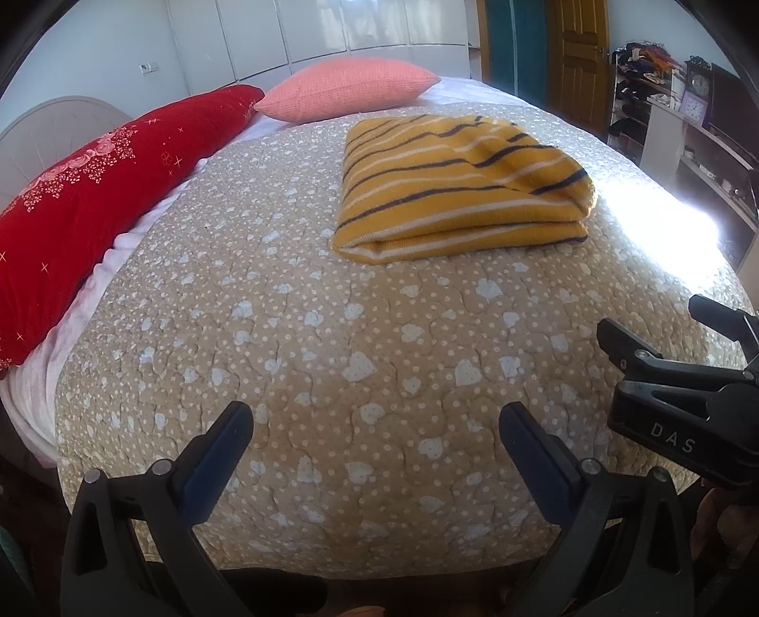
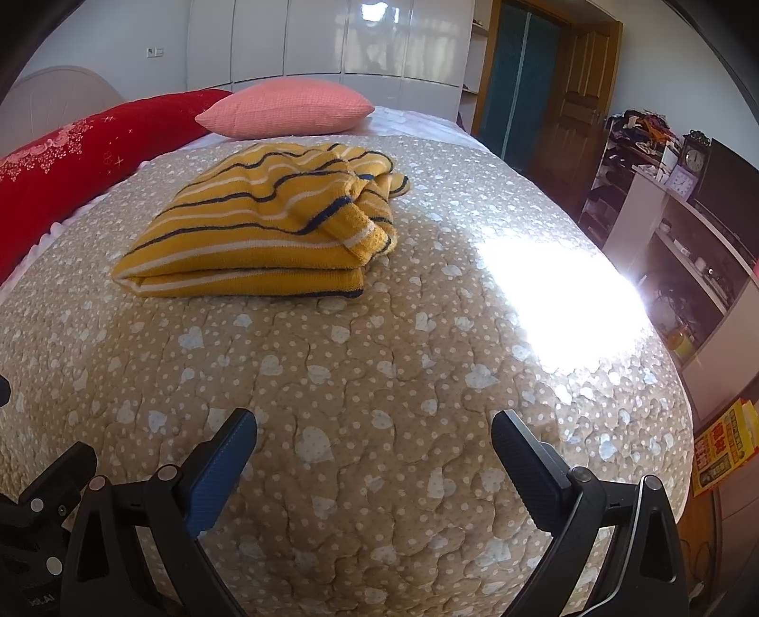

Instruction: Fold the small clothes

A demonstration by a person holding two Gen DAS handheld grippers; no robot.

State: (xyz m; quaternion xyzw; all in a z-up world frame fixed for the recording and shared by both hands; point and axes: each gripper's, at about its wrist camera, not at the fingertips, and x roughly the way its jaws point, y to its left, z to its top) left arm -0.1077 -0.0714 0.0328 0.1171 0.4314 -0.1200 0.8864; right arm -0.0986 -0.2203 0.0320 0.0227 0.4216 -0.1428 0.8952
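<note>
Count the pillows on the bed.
2. A red pillow lies along the bed's left edge by the headboard; a pink pillow sits beside it at the far end, behind the folded sweater. None looks hidden.

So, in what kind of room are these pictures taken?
Most likely a home bedroom. A bed with a quilted beige cover carries a pink pillow and a folded striped yellow garment, glossy white wardrobe doors stand behind, and both grippers are open.
</note>
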